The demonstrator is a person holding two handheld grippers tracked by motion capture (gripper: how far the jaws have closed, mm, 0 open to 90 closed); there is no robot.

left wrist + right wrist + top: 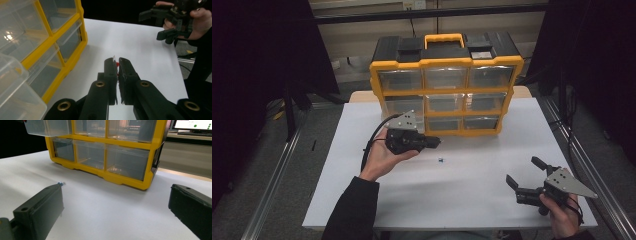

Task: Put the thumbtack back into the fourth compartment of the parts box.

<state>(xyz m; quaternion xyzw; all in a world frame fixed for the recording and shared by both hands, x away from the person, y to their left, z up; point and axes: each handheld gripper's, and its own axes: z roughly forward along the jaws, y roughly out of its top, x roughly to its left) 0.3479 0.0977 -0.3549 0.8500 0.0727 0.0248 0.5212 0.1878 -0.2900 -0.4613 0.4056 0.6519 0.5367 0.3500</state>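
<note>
A yellow and black organizer point(445, 65) with clear drawers stands at the back of the white table point(472, 200). My left gripper point(436, 143) hovers in front of its bottom-left drawers. In the left gripper view its jaws point(117, 61) are shut on a tiny red part point(117, 64). One clear drawer point(15, 85) juts out of the organizer beside them; the same drawer point(47, 127) appears pulled out in the right gripper view. A tiny blue part point(440, 160) lies on the table below the left gripper. My right gripper point(522, 171) is open at the front right, holding nothing.
The tiny blue part point(60, 184) also appears just past my right gripper's left fingertip. Metal rails point(277, 170) run along both sides of the table. Dark curtains hang at the left and right. A monitor point(193, 125) glows behind the organizer in the right gripper view.
</note>
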